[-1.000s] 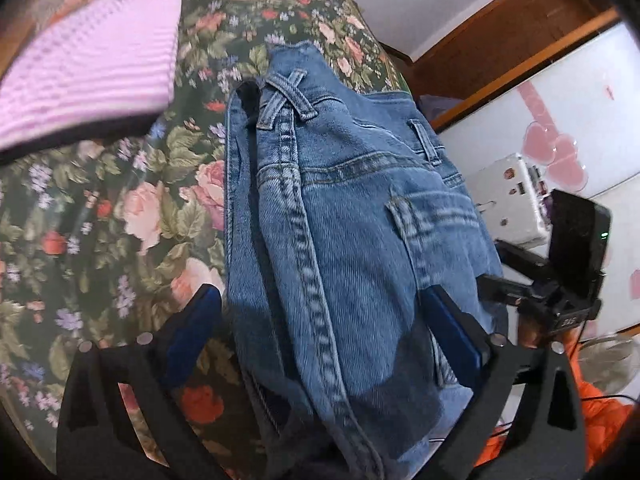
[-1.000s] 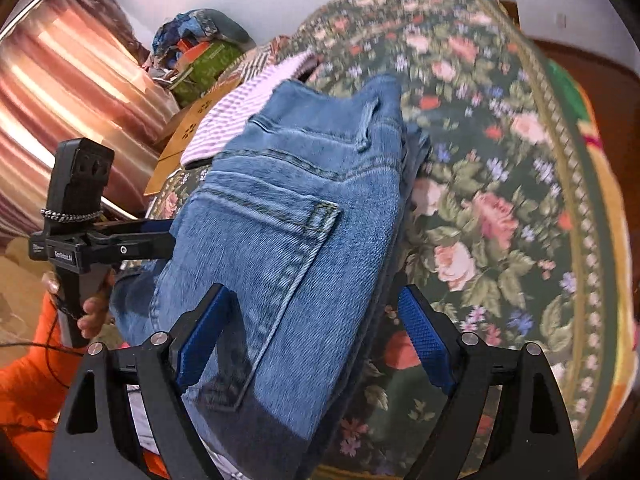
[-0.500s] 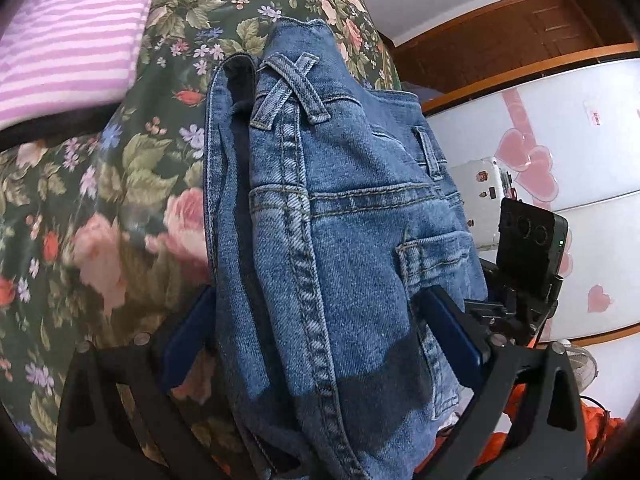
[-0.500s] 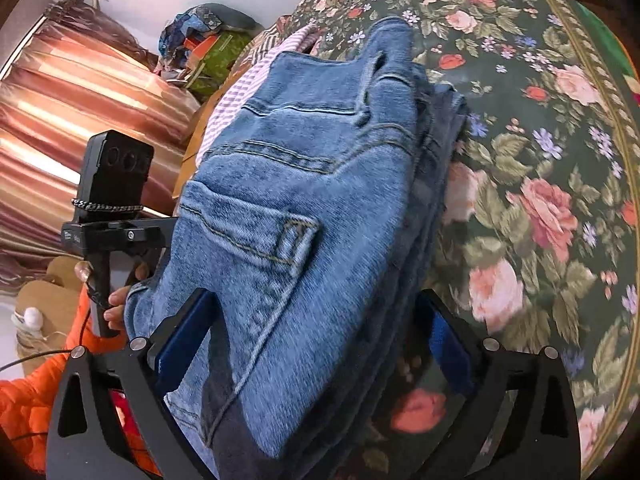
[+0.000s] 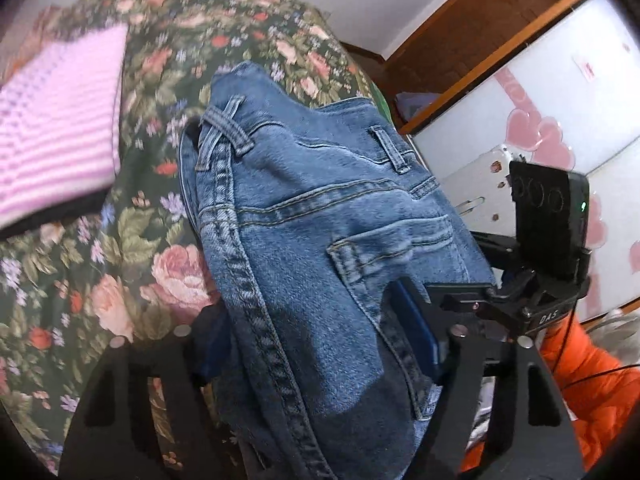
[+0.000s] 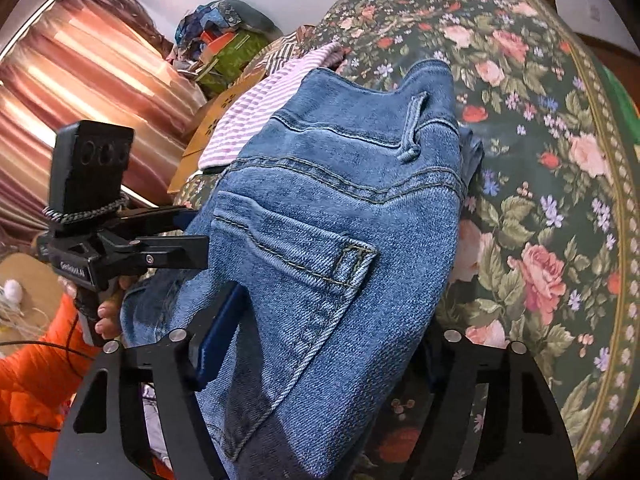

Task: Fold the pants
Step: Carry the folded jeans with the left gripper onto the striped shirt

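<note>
The folded blue jeans (image 5: 320,240) lie as a thick stack on the floral bed cover (image 5: 120,264), back pocket up. My left gripper (image 5: 316,340) is shut on the near end of the stack, its blue pads pressed into the denim. In the right wrist view the jeans (image 6: 340,240) fill the middle and my right gripper (image 6: 328,344) is shut on the stack from the other side. Each gripper shows in the other's view, the right gripper (image 5: 520,280) and the left gripper (image 6: 120,248), both at the edge of the jeans.
A folded pink striped garment (image 5: 60,140) lies on the bed beyond the jeans, also in the right wrist view (image 6: 272,96). A pile of clothes (image 6: 224,40) and a pink curtain (image 6: 80,92) stand at the far left. A white wardrobe door with pink hearts (image 5: 540,128) is at the right.
Both grippers have closed in on the jeans stack; the jaws were wide apart before. The views have tilted and the stack looks slightly lifted and bunched.
</note>
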Action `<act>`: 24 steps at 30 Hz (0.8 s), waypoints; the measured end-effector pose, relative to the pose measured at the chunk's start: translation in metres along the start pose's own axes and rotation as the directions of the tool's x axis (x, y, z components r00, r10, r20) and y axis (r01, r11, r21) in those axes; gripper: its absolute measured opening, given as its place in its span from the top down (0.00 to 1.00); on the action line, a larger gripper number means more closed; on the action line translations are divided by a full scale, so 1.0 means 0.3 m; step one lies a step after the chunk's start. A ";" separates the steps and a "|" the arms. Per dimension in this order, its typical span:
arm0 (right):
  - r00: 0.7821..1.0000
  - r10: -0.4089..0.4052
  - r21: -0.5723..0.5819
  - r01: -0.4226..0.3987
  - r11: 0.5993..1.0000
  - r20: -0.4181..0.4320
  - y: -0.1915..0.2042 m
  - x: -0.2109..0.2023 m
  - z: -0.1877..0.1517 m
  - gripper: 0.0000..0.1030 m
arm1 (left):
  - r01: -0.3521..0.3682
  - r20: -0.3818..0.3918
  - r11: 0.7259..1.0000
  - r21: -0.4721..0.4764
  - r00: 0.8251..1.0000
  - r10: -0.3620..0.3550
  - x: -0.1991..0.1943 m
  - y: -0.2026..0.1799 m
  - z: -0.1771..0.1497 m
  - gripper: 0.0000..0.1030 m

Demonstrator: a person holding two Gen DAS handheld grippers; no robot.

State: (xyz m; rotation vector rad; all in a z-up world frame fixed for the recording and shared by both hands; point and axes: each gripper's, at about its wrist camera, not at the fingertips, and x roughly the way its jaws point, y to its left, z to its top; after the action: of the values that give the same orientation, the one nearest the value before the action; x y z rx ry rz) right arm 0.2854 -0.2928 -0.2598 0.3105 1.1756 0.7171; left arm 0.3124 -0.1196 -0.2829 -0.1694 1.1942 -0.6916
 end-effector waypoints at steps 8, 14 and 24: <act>0.999 -0.030 -0.055 0.031 0.998 0.018 0.054 -0.031 0.029 0.41 | -0.016 0.024 0.999 0.037 1.000 0.015 -0.077 -0.020 -0.034 0.36; 0.998 -0.029 -0.094 0.034 0.995 0.053 0.109 -0.048 0.069 0.42 | -0.025 0.083 0.999 0.047 0.996 0.021 -0.170 -0.032 -0.035 0.36; 0.991 0.001 -0.199 0.025 0.980 0.130 0.241 -0.071 0.190 0.42 | -0.051 0.205 0.997 0.054 0.978 0.039 -0.371 0.013 0.004 0.36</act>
State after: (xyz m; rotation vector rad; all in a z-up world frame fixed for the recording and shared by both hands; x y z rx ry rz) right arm 0.3082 -0.2453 -0.1815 0.1777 0.9723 0.7866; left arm 0.2936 -0.0530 -0.1959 -0.1600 0.9771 -0.6525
